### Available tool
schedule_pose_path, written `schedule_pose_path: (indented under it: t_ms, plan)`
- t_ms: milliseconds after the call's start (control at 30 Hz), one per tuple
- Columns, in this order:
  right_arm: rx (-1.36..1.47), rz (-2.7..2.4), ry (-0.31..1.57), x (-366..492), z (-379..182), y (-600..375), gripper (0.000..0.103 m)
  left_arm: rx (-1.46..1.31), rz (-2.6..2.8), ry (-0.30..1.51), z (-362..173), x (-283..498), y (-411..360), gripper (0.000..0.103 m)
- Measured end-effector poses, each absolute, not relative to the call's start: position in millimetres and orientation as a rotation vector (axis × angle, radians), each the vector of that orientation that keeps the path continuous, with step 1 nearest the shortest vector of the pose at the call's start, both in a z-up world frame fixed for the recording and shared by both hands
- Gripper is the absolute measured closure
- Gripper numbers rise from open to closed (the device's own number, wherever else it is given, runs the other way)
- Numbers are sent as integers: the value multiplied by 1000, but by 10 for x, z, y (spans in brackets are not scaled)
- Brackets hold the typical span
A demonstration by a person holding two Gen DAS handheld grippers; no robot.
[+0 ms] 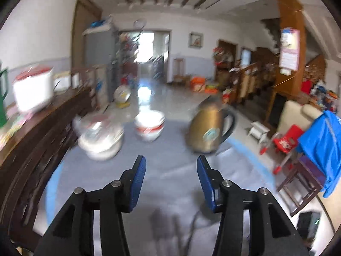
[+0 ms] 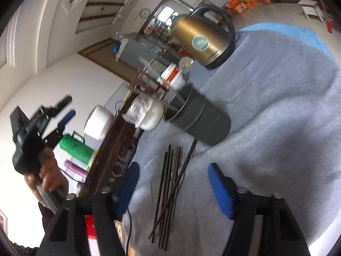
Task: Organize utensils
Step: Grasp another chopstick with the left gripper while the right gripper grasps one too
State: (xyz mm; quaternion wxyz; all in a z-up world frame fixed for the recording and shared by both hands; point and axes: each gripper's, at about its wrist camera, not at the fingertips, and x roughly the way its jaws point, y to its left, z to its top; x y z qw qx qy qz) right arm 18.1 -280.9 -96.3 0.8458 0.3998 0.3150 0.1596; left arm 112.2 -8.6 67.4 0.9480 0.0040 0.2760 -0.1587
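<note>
While right tongs (image 2: 172, 188) gape, chopsticks (image 2: 170, 192) lie between.

Your left gripper (image 1: 171, 170) & right gripper (image 2: 173, 183): both jaws spread wide, nothing held. Your left hand (image 2: 48, 175) grips handle.

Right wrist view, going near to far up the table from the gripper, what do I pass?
Right gripper, open → loose black chopsticks lying on the grey cloth → dark cylindrical holder → red and white cup → gold kettle.
</note>
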Motion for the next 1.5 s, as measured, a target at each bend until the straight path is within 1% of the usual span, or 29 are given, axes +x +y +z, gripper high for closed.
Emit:
schedule_pose_path:
  t_ms: [33, 67, 100, 200, 267, 400, 467, 567, 600, 700, 800, 867, 933, 1067, 1267, 1333, 1367, 1467, 1500]
  plan:
    - [832, 333, 692, 215, -983, -2742, 55, 3, -304, 604, 553, 1135, 28, 52]
    - [819, 331, 724, 255, -1008, -2664, 63, -2, -288, 648, 438, 1149, 120, 52]
    - [810, 325, 744, 282, -1031, -2607, 64, -8, -273, 693, 323, 1173, 203, 52]
    - [791, 311, 807, 423, -1086, -2416, 66, -64, -250, 863, -101, 1274, 451, 52]
    - [783, 295, 850, 535, -1115, -2318, 67, -101, -248, 966, -368, 1338, 549, 54]
    - [806, 269, 936, 856, -1175, -2127, 68, -122, -274, 1080, -664, 1406, 568, 68]
    - [810, 231, 978, 1013, -1223, -2049, 68, -139, -308, 1116, -755, 1427, 563, 72]
    - [809, 177, 1036, 1167, -1308, -1971, 68, -153, -340, 1156, -850, 1517, 531, 73]
    - [816, 155, 1066, 1227, -1357, -1954, 72, -153, -353, 1176, -887, 1558, 507, 73]
    - [839, 107, 1120, 1326, -1470, -1926, 76, -171, -384, 1230, -999, 1706, 455, 73]
    - [820, 73, 1136, 1369, -1480, -1901, 87, -179, -413, 1275, -1110, 1851, 370, 73]
    - [789, 62, 1144, 1396, -1472, -1880, 93, -186, -430, 1294, -1157, 1915, 334, 73]
    - [766, 63, 1140, 1403, -1455, -1860, 94, -189, -440, 1306, -1206, 1995, 287, 73]
    - [627, 26, 1137, 1365, -1365, -1865, 95, -188, -458, 1331, -1279, 2121, 191, 73]
    - [566, 32, 1172, 1350, -1335, -1967, 95, -159, -436, 1358, -1417, 2263, 75, 73]
    - [558, 34, 1179, 1358, -1332, -1975, 95, -154, -431, 1355, -1435, 2280, 57, 77]
    - [548, 31, 1184, 1374, -1332, -1970, 93, -146, -432, 1353, -1430, 2281, 45, 79]
    - [534, 21, 1189, 1427, -1329, -1939, 93, -124, -428, 1350, -1430, 2294, 8, 86]
    - [521, 22, 1189, 1463, -1327, -1909, 93, -118, -427, 1348, -1435, 2299, 0, 90]
